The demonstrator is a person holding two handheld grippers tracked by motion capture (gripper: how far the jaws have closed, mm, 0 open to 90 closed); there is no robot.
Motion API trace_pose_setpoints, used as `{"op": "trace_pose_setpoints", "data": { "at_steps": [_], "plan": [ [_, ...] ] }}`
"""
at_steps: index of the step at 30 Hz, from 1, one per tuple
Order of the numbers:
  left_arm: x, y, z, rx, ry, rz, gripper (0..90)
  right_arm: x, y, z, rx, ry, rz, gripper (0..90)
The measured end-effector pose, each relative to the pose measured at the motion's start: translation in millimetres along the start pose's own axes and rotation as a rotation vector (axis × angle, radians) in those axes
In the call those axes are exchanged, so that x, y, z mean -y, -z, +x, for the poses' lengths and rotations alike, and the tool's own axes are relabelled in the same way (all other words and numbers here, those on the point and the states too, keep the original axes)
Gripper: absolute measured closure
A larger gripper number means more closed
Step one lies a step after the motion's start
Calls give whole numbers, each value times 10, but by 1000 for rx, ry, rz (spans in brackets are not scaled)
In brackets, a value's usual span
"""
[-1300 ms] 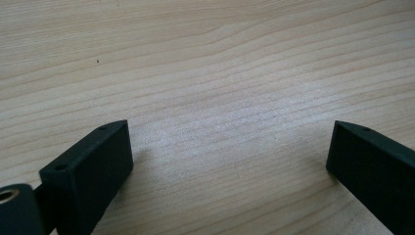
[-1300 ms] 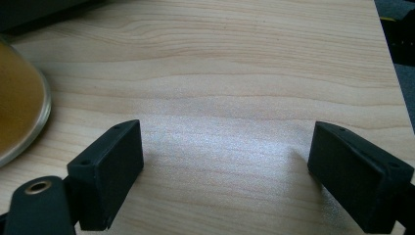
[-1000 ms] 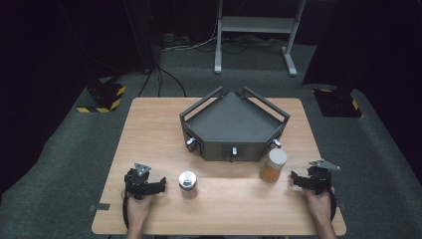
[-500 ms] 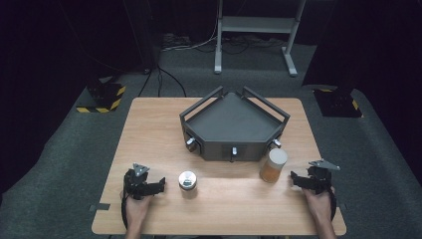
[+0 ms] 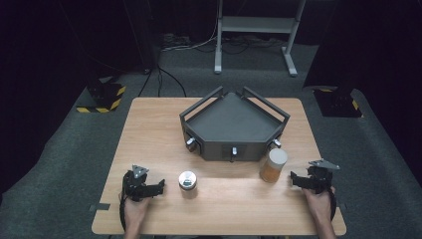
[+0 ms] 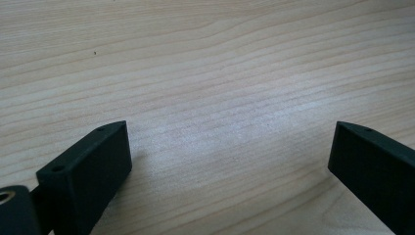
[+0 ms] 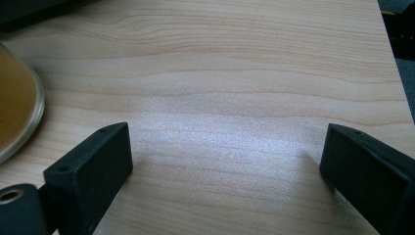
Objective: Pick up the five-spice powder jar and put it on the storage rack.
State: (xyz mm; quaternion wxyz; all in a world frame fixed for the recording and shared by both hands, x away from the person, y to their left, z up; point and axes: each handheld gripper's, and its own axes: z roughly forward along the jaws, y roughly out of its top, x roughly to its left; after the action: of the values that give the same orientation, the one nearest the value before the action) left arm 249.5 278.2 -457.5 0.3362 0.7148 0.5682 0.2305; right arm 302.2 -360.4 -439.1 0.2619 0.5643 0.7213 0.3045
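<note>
High view: amber jar (image 5: 273,165) just beside right gripper (image 5: 295,179).

Right hand-held gripper (image 5: 294,180) jaws just been opening wider, nothing between them.

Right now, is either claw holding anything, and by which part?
Nothing is held. The left claw and right claw both stand open over bare table; the right claw's jaws have just been opening, with nothing between them.
</note>
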Motion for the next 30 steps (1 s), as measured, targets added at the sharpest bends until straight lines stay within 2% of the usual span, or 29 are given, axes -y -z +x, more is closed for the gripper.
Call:
{"op": "trace_pose_setpoints", "data": {
  "at_steps": [18,30],
  "plan": [
    [43,147,-82,97,-78,8,21,0,0,1,0,0,0,53],
    [92,234,-229,166,-167,6,24,2,0,3,1,-2,0,53]
  ]
}}
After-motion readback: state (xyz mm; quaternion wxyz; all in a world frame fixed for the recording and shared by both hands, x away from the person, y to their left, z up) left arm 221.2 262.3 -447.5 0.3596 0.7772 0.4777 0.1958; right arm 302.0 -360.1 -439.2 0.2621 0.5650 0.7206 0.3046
